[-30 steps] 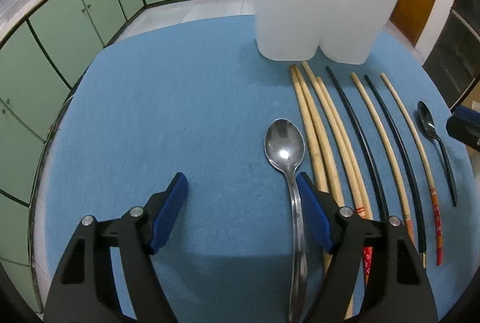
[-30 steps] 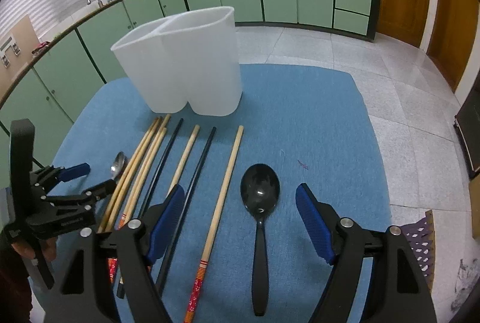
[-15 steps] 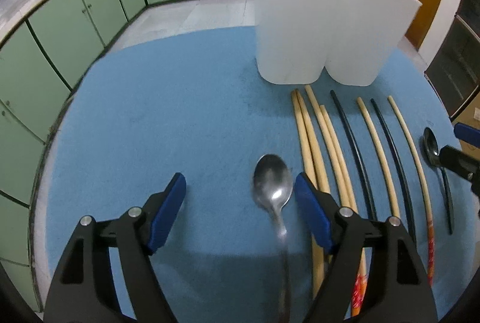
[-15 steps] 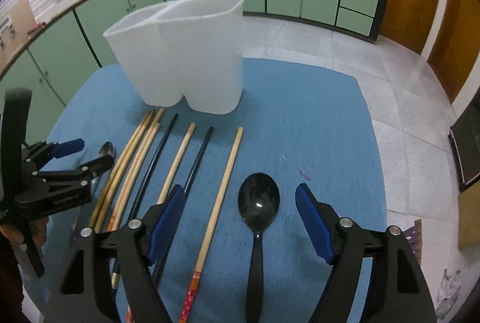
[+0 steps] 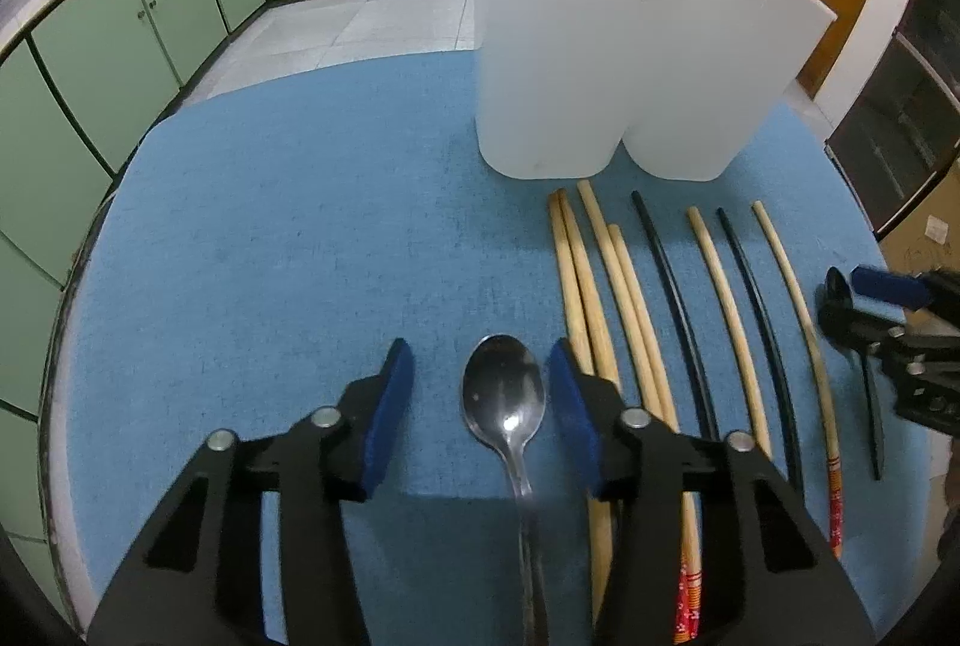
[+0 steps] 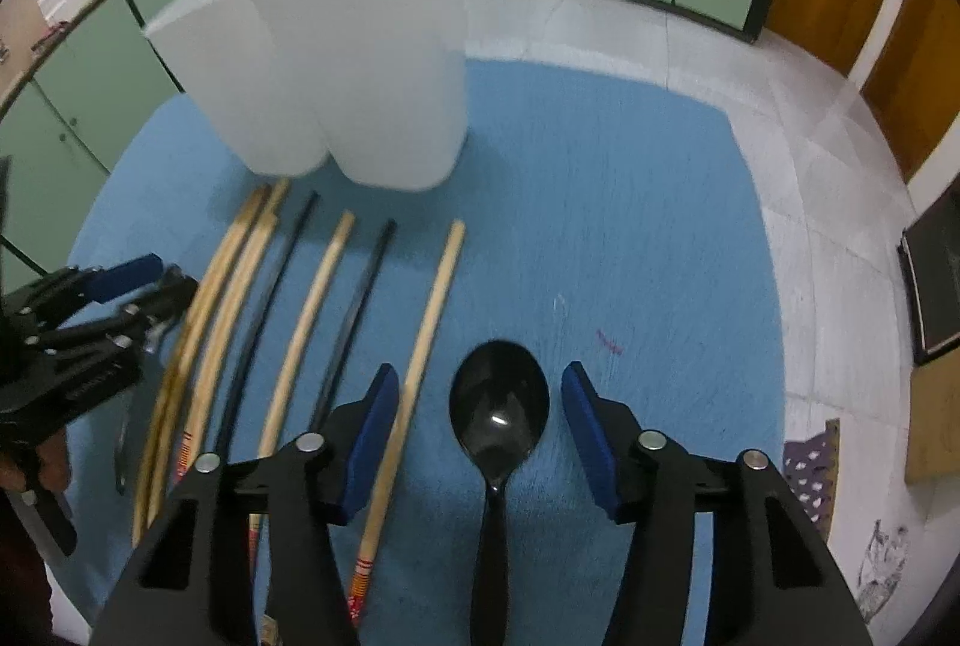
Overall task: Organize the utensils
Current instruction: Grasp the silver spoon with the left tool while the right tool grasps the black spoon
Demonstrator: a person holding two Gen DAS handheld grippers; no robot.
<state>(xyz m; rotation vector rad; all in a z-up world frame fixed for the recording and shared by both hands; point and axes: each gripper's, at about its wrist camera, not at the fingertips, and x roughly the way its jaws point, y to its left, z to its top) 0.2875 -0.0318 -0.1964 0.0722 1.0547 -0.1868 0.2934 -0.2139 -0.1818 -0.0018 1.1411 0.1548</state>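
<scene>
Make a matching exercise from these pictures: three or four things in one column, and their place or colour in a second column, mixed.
Things:
1. metal spoon
2. black spoon
3. white holder
4. chopsticks

Places:
A. stands upright at the far end of the blue mat
B. between the fingers of the right gripper
C. lie in a row between the two spoons
D. between the fingers of the left gripper

Pairs: 1-D, 2-B, 3-A, 4-C
</scene>
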